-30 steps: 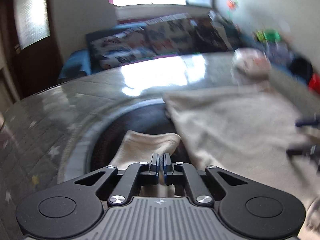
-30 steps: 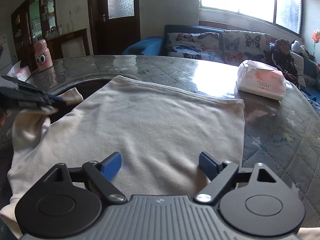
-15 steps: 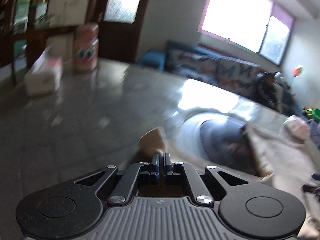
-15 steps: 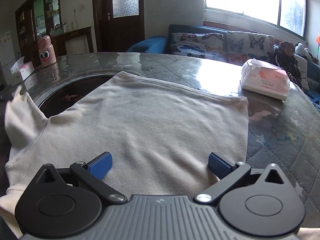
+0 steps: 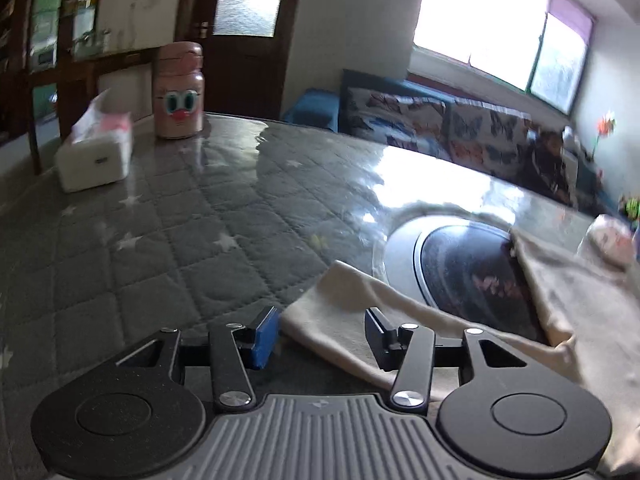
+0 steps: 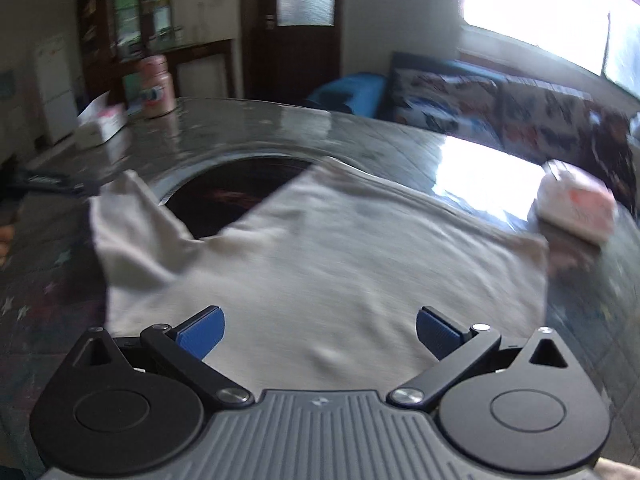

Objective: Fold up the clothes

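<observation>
A cream shirt (image 6: 340, 264) lies spread flat on the quilted table, its hem toward the far right. Its left sleeve (image 6: 128, 224) is stretched out to the left over the table's dark round centre. In the left wrist view that sleeve (image 5: 340, 312) lies flat on the table with its cuff between the blue pads of my left gripper (image 5: 320, 332), which is open and holds nothing. My right gripper (image 6: 320, 332) hovers open over the shirt's near edge, nothing between its fingers. The left gripper (image 6: 40, 184) shows as a dark blur at the far left of the right wrist view.
A white tissue box (image 5: 96, 152) and a pink bottle with a cartoon face (image 5: 178, 92) stand at the table's far left. A soft tissue pack (image 6: 576, 204) lies at the right past the shirt. The dark round inset (image 5: 468, 272) sits mid-table. A sofa (image 5: 440, 120) lies behind.
My left gripper carried the sleeve out to the left, set it flat on the table and opened. The right gripper stayed open and drifted a little left over the shirt.
</observation>
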Demonstrator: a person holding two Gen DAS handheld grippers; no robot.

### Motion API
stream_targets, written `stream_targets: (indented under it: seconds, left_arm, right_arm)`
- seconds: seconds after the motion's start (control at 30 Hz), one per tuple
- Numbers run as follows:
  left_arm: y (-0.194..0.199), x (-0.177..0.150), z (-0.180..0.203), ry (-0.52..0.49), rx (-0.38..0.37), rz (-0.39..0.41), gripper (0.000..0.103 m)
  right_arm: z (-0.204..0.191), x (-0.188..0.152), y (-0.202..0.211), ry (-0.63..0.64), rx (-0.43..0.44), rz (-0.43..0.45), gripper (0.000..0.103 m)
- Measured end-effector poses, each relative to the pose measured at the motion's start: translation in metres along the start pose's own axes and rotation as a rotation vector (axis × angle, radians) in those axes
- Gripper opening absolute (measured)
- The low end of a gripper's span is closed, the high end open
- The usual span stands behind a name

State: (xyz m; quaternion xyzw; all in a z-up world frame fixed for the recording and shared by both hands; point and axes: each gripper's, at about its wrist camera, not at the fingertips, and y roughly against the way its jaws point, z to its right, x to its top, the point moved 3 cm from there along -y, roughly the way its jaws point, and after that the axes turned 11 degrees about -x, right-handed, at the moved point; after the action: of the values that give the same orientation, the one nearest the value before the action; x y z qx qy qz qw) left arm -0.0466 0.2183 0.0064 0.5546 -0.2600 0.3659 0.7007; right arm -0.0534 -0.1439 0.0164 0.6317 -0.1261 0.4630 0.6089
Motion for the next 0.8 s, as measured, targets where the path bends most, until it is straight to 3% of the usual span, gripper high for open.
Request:
stream_targets:
  seconds: [0.03,0.07,0.17,0.33,0.53,0.8]
  left_arm:
    - [-0.004,-0.001,0.002,-0.019,0.014,-0.005,0.036]
    - [-0.006,-0.001,0.004,-0.045,0.027,-0.003,0.017]
    - [-0.008,0.001,0.005,-0.059,0.032,0.006,0.009]
    - [-0.004,0.008,0.003,-0.058,0.047,0.035,0.007]
    - [0.013,0.012,0.002,-0.053,0.039,0.080,0.007]
    - [0.023,0.012,-0.008,-0.040,0.069,0.096,0.007]
  right_arm:
    - [-0.010,0.003,0.000,0.019,-0.013,0.007,0.103]
    - [-0.016,0.006,-0.001,0.031,-0.028,0.009,0.103]
    - [-0.031,0.016,-0.013,0.048,-0.055,0.001,0.103]
    - [-0.053,0.032,-0.036,0.074,-0.081,-0.016,0.103]
    - [-0.080,0.020,-0.041,0.149,-0.005,-0.043,0.103]
    - [-0.102,-0.004,-0.015,0.174,0.136,-0.057,0.103]
